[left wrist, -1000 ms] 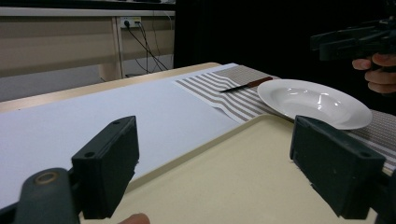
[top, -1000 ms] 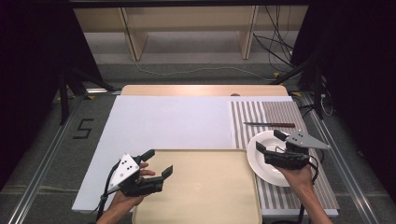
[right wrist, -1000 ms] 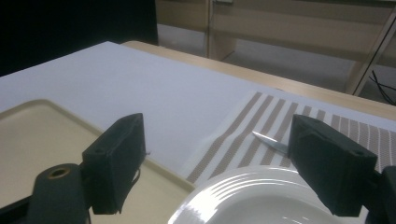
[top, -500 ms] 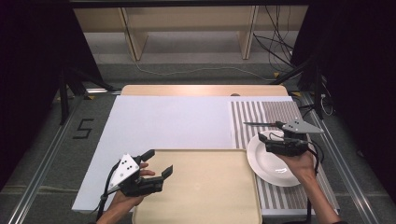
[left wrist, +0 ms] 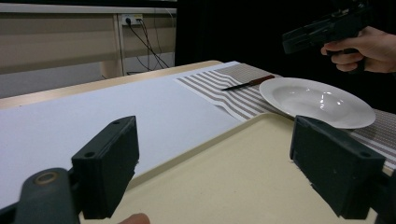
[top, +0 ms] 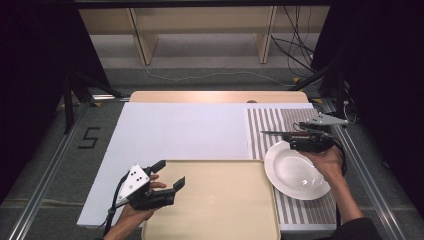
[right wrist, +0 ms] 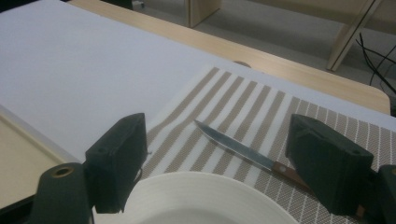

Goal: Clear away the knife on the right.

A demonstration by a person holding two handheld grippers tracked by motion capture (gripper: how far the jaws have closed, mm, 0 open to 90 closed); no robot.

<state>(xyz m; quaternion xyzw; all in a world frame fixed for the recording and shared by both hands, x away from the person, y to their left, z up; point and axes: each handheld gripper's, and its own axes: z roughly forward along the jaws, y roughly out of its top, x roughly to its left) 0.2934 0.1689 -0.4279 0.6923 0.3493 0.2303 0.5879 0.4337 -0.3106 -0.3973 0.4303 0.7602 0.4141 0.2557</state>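
Your right tongs [top: 295, 139] hang open above the white plate's [top: 295, 172] far rim, the knife [right wrist: 243, 150] lying just beyond it on the striped mat [top: 270, 127]. Your left tongs [top: 167, 177] gape empty over the beige tray's [top: 225, 205] left edge, well apart from the plate.

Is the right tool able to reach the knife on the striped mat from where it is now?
Probably yes. The right tool is open above the far rim of the white plate, and the knife lies just ahead on the striped mat with nothing between them.
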